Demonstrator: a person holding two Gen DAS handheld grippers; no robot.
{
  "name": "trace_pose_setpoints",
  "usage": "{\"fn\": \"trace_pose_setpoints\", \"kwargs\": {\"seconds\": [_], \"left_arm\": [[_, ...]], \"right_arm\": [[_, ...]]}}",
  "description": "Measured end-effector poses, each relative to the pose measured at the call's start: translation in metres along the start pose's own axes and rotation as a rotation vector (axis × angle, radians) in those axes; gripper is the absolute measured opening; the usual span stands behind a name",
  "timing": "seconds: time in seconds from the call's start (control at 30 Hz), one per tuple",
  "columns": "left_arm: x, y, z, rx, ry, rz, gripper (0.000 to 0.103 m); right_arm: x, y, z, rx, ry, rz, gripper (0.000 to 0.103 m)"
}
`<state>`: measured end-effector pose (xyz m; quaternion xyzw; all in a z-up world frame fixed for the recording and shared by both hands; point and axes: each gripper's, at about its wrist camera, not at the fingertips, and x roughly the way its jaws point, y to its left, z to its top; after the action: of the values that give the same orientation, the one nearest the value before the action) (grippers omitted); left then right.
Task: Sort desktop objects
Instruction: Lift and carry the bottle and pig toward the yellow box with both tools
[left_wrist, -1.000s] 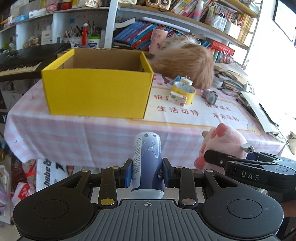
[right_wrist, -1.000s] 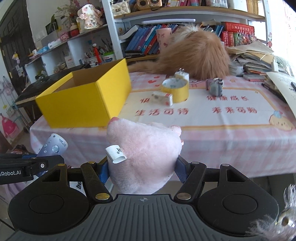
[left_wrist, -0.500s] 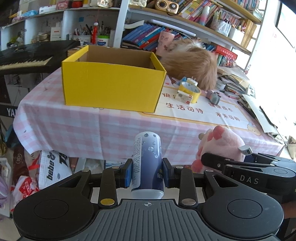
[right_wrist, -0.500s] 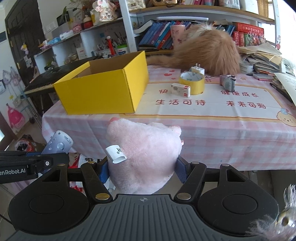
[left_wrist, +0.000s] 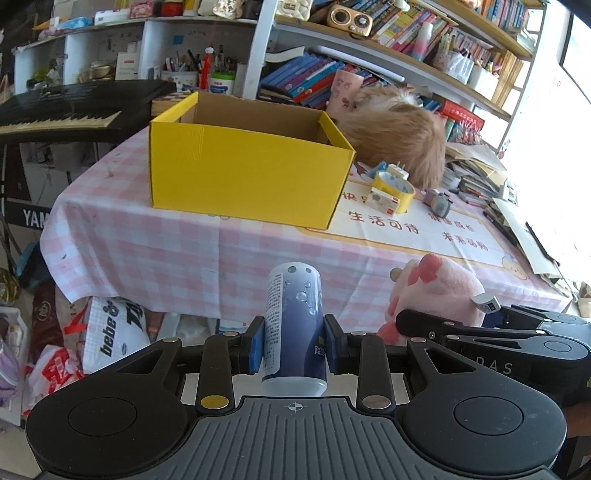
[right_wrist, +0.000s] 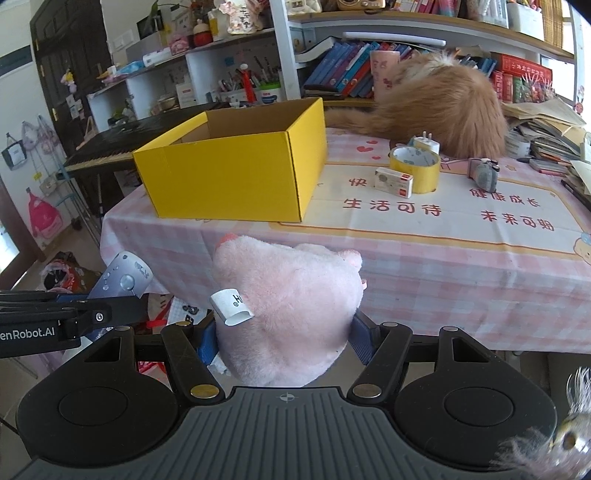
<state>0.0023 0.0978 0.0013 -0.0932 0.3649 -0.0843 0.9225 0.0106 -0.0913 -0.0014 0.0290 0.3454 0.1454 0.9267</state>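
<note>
Blue pads of my left gripper (left_wrist: 294, 349) pinch a can (left_wrist: 294, 328); my right gripper (right_wrist: 284, 338) squeezes a pink plush (right_wrist: 284, 314). Both off the table's (right_wrist: 443, 266) near edge. Yellow box (right_wrist: 236, 173) on it, tape (right_wrist: 415, 166) beside.

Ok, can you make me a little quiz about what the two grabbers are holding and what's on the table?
1. True or false: the left gripper holds the blue bottle.
2. What does the right gripper hold? A) the yellow tape roll B) the pink plush toy C) the white charger plug
3. Fill in: the small white box lies right in front of the ____ on the table.

Key: 1 true. 2 B. 3 yellow tape roll. The yellow cardboard box stands open at the top.
</note>
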Motion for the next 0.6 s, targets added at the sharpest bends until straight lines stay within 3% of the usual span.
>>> {"fn": "trace_pose_setpoints", "kwargs": {"seconds": [0.6], "left_arm": [[0.0, 0.021, 0.006, -0.021, -0.009, 0.028, 0.031]], "right_arm": [[0.019, 0.022, 0.012, -0.061, 0.012, 0.049, 0.065]]}}
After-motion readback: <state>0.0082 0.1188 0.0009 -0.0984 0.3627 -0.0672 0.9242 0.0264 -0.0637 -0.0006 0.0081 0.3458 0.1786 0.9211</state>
